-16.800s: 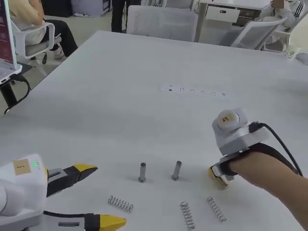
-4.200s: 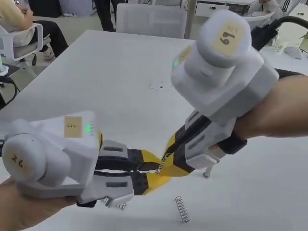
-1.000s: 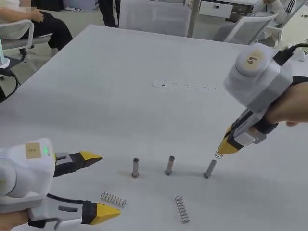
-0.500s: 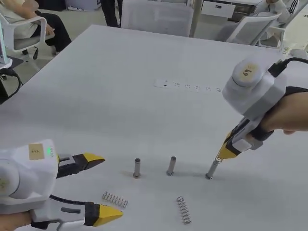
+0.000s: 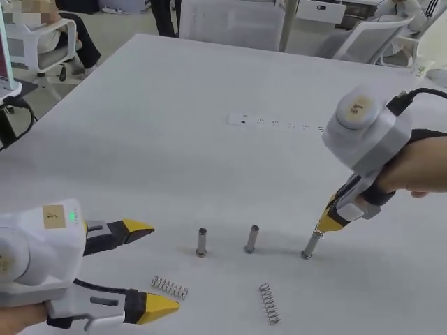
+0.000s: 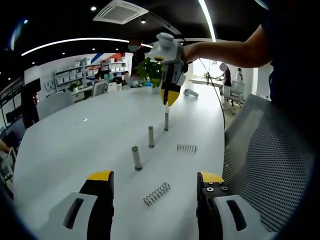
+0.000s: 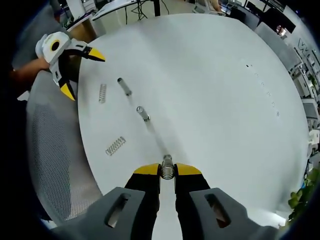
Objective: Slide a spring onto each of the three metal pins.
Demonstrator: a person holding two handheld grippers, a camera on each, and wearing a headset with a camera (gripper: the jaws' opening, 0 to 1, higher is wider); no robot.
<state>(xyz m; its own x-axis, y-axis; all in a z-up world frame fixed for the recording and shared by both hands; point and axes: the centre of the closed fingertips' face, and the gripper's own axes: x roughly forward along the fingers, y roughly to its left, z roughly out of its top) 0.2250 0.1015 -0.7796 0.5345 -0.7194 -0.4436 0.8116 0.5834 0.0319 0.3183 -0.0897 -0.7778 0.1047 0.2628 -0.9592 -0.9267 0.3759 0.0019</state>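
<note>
Left gripper (image 5: pixel 154 266) held low at the near left, its 2 yellow-tipped fingers (image 5: pixel 137 227) spread wide, right gripper (image 5: pixel 325 225) angled steeply downward from a bare forearm (image 5: pixel 418 166), fingers pinched together on a spring (image 7: pixel 167 169)

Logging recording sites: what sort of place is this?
Probably an open-plan office or lab: a large white table with a built-in socket strip, office chairs around it, wall shelving beyond.

White table (image 5: pixel 174 125), upright pins (image 5: pixel 252 238), loose springs (image 5: pixel 170 287)
</note>
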